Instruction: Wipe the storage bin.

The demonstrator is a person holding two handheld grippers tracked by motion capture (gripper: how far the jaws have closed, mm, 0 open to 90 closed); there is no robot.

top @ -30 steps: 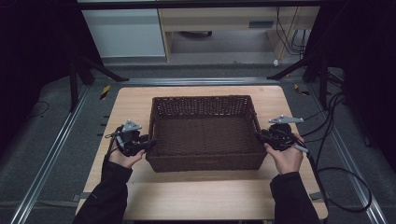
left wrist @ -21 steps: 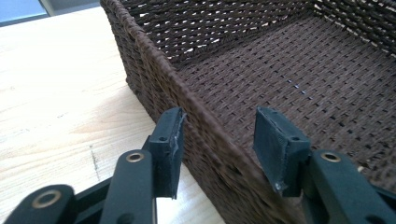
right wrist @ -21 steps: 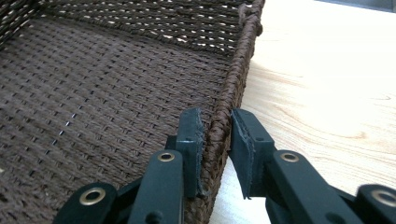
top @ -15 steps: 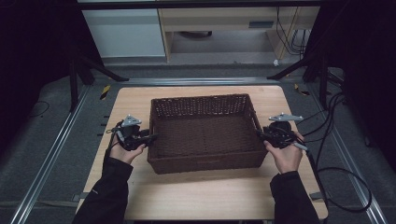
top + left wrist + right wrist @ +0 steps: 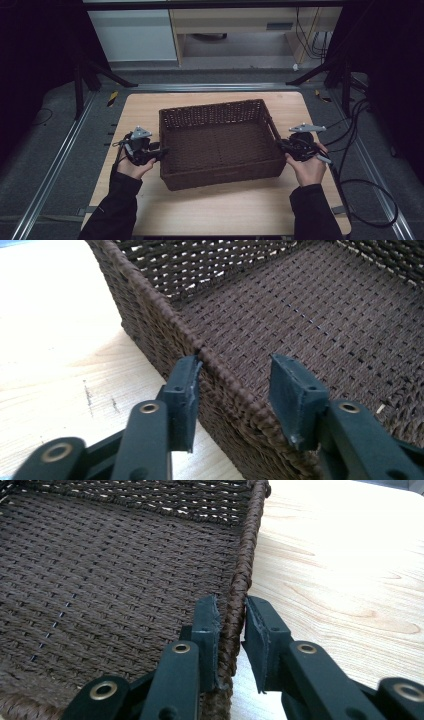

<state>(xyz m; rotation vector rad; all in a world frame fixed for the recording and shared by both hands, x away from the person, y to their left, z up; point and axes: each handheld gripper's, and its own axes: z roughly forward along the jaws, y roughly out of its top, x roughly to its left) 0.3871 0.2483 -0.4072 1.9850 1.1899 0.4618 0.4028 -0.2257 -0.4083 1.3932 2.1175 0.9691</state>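
Item: wicker basket (image 5: 220, 142), dark brown, rectangular, open-topped, nothing inside. It sits at the middle of the table, long sides running across my view, its near wall facing me.

Handling, as I judge it: light for its bulk, the weave stiff enough to keep its shape yet likely to flex a little under a pinch. The braided rim is rough, so I expect little slipping. It is not fragile, though strands could fray. The best hold is the rim of each short end wall, both sides together, so it lifts level.

Left gripper (image 5: 235, 385): jaws wide apart and straddling the rim of the basket's left wall, one jaw outside and touching the braid, the other inside and clear of it. It grips nothing yet.

Right gripper (image 5: 231, 617): jaws nearly closed about the right wall's rim, inner jaw against the weave, outer jaw just beside the braid with a sliver of gap. I cannot call it a firm clamp.

Surface: table (image 5: 230, 210), pale wood grain, flat, bare around the basket.

Room: dim; grey floor with metal rails (image 5: 50, 165) either side of the table, black stand legs, trailing cables (image 5: 360, 200) at right, pale cabinets (image 5: 135, 35) beyond.
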